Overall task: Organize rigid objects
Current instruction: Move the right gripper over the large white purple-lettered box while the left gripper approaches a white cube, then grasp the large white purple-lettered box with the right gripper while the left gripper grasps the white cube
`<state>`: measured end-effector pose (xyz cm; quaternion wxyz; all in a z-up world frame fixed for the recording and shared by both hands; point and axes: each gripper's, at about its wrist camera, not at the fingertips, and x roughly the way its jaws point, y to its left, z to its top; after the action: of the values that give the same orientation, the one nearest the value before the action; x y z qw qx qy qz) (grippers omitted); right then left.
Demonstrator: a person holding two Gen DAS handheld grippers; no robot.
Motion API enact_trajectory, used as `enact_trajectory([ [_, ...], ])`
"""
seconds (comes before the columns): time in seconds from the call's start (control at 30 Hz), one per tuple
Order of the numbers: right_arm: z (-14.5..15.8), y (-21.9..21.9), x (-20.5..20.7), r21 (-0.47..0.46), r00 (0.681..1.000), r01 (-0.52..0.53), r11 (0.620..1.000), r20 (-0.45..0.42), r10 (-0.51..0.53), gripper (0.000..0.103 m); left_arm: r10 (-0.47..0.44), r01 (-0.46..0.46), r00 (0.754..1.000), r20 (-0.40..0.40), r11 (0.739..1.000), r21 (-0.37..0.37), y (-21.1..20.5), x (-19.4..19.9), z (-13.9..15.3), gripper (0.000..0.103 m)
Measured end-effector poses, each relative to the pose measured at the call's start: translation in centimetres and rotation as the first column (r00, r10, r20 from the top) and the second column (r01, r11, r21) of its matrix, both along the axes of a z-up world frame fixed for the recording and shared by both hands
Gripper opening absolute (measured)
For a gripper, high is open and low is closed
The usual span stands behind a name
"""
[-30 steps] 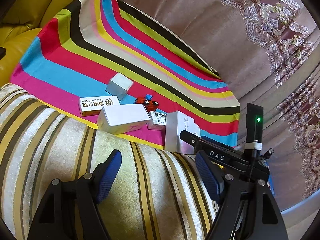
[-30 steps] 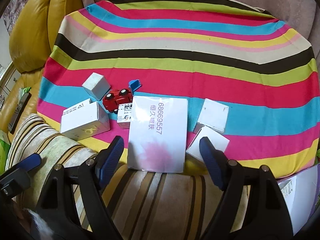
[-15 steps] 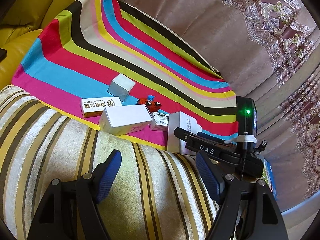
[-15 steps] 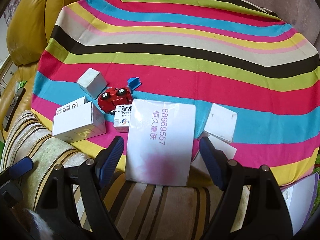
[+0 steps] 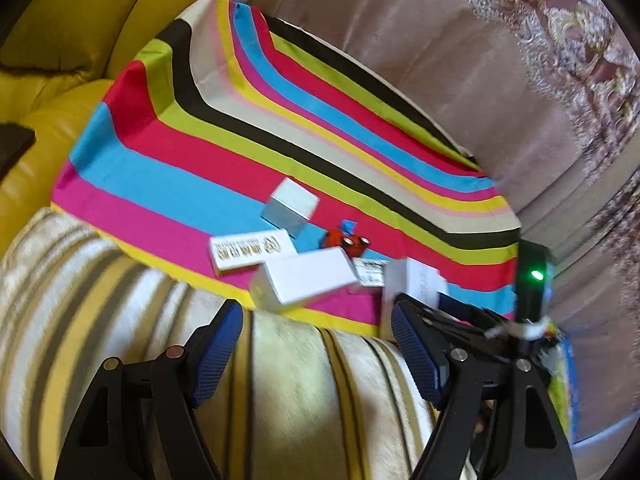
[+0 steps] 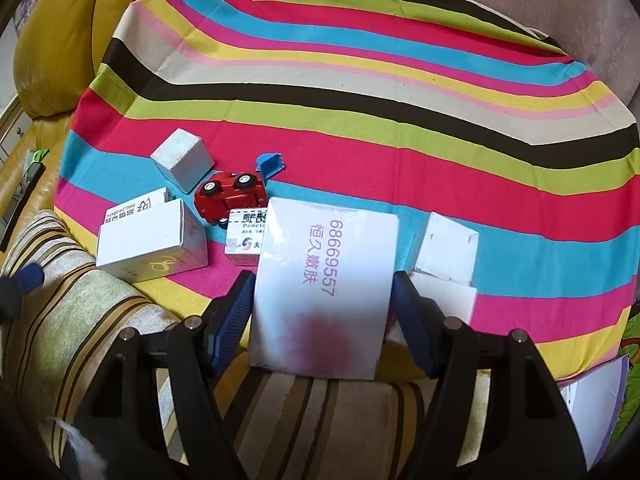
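Boxes [image 6: 152, 242] crowd the cloth's [image 6: 360, 92] near edge; beyond lies open.

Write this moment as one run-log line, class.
right hand-held gripper: jaws just closing around large white box, pads at its sides | left hand-held gripper: open, empty | red toy car: untouched

A tall white box [image 6: 324, 292] printed with purple digits stands upright at the near edge of the striped cloth. Just right of it sit two small white boxes [image 6: 448, 252], one behind the other. To its left, touching, is a small labelled carton [image 6: 245, 238]; behind that lies a red toy car [image 6: 230, 196] on its side. Further left, a larger white box [image 6: 150, 242] lies flat before a long printed carton [image 5: 252, 250]. A grey cube [image 6: 182, 158] rests farther back.
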<state>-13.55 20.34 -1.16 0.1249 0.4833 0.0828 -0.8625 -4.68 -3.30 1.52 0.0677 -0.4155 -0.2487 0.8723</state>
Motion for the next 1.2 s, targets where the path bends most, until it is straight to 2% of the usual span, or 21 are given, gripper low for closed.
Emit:
enact_trajectory([
  [0.2,0.8,0.0,1.1,-0.015,0.998,-0.008,1.000,-0.065,0.007,0.072,-0.011,0.016,0.999,0.050,0.995,-0.100,0.5,-3.7,-0.3,0.078],
  [0.37,1.5,0.5,2.0,-0.036,0.992,-0.001,0.999,-0.127,-0.003,0.072,-0.052,0.067,0.995,0.087,0.982,-0.175,1.6,-6.8,-0.8,0.077],
  [0.57,2.0,1.3,2.5,-0.075,0.987,0.019,0.997,-0.161,-0.031,0.072,-0.075,0.113,0.988,0.138,0.949,-0.294,2.7,-10.6,-1.9,0.075],
  [0.8,1.8,1.3,2.4,-0.081,0.985,0.030,0.996,-0.166,-0.043,0.072,-0.098,0.160,0.977,0.188,0.924,-0.347,3.3,-13.5,-3.2,0.067],
  [0.97,1.7,1.4,2.5,-0.078,0.985,0.032,0.996,-0.165,-0.044,0.072,-0.102,0.177,0.970,0.221,0.919,-0.353,3.7,-14.7,-4.1,0.066],
  [1.07,1.6,1.4,2.4,-0.077,0.985,0.035,0.996,-0.165,-0.048,0.072,-0.103,0.188,0.965,0.240,0.912,-0.364,3.8,-15.1,-4.5,0.048],
  [1.2,1.6,1.4,2.4,-0.072,0.985,0.035,0.997,-0.166,-0.047,0.072,-0.109,0.192,0.966,0.236,0.911,-0.364,3.9,-15.2,-4.8,0.048],
])
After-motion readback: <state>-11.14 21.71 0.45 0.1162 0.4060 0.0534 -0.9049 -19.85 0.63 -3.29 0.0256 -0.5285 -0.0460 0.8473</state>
